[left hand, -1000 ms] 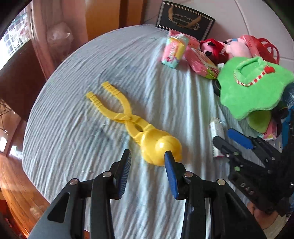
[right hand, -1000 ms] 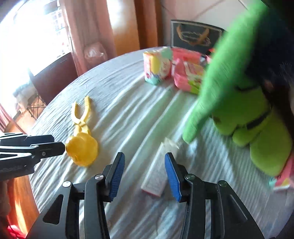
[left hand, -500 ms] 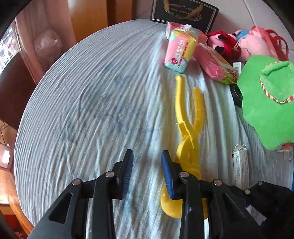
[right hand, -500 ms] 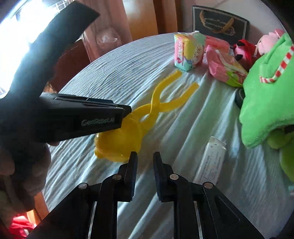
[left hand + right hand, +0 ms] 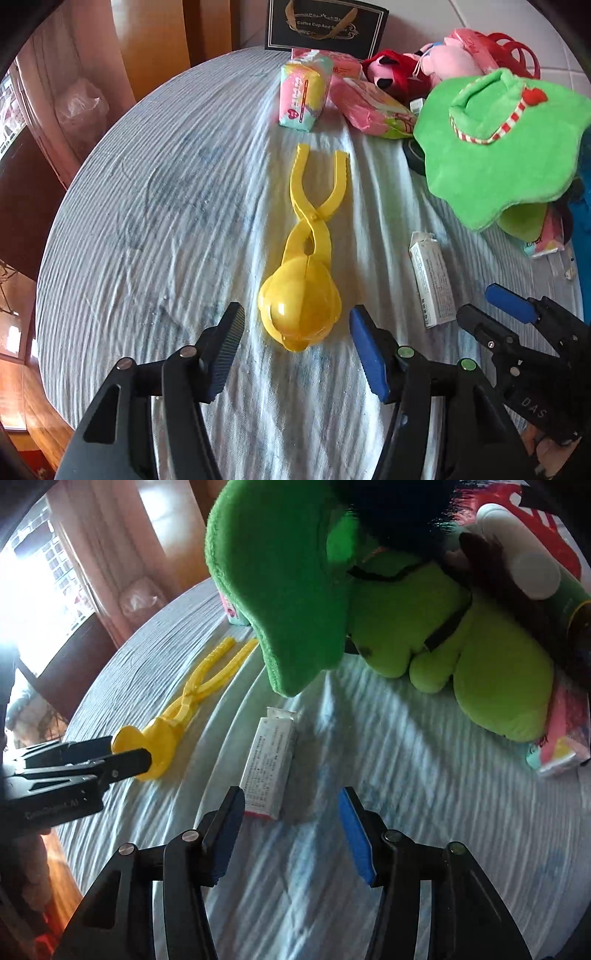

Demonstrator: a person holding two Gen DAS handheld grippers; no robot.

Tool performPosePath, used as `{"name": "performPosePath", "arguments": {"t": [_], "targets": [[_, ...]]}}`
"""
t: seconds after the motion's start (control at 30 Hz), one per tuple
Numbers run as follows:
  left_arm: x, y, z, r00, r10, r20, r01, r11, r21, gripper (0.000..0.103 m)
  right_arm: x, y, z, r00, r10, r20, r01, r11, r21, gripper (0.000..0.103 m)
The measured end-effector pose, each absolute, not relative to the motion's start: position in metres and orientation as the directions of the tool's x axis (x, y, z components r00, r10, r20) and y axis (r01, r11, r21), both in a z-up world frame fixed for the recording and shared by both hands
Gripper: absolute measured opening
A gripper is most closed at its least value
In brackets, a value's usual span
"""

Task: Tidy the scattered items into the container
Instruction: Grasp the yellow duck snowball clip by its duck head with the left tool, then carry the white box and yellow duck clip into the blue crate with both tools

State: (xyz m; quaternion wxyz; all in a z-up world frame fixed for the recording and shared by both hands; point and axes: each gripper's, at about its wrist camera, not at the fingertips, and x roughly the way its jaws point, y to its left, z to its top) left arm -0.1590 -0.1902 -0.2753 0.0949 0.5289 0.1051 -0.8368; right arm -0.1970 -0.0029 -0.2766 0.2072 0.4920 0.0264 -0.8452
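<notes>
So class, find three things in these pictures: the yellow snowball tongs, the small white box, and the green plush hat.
yellow snowball tongs [image 5: 299, 310], left wrist view, on the round scoop end.
small white box [image 5: 271, 764], right wrist view, on its printed top face.
green plush hat [image 5: 517, 162], left wrist view, on the wide brim.

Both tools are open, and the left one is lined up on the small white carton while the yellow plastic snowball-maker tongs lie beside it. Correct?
Not quite. The left tool is lined up on the yellow plastic snowball-maker tongs; the small white carton lies beside them, as the left wrist view shows. Both tools are open.
</notes>
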Motion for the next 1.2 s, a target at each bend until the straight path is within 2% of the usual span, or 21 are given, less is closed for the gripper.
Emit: {"name": "performPosePath", "arguments": {"t": [0.1,0.2,0.33,0.5,0.83,1.0,1.2], "targets": [[-0.163,-0.192,-0.287,-0.428,-0.049,-0.902,0.267,-0.961,-0.074,0.058,-0.202,-0.014,-0.276,-0.439,-0.332,-0.835,0.393,-0.907,0.154,0.052],[-0.171,-0.189,-0.293,-0.428,-0.049,-0.902,0.242,-0.968,-0.062,0.058,-0.212,-0.027,-0.276,-0.445,-0.333,-0.832,0.394,-0.906,0.152,0.046],[-0.171,-0.180,-0.298,-0.441,-0.082,-0.894,0.211,-0.977,-0.014,0.055,-0.224,-0.045,-0.292,-0.440,-0.287,-0.851,0.374,-0.920,0.116,0.027],[-0.161,-0.178,-0.287,-0.473,-0.071,-0.878,0.203,-0.979,-0.030,0.055,-0.215,-0.051,-0.283,-0.432,-0.269,-0.861,0.363,-0.926,0.107,0.027],[-0.124,-0.151,-0.200,-0.623,-0.097,-0.776,0.188,-0.982,-0.028,0.055,-0.166,-0.025,-0.210,-0.526,-0.290,-0.799,0.386,-0.919,0.079,0.027],[-0.100,-0.107,-0.149,-0.708,-0.118,-0.696,0.185,-0.982,-0.021,0.055,-0.141,0.014,-0.166,-0.603,-0.305,-0.737,0.393,-0.918,0.058,0.027],[-0.071,-0.017,-0.106,-0.765,-0.111,-0.634,0.154,-0.988,-0.013,0.055,-0.093,0.091,-0.116,-0.689,-0.295,-0.662,0.382,-0.924,0.014,0.027]]}}
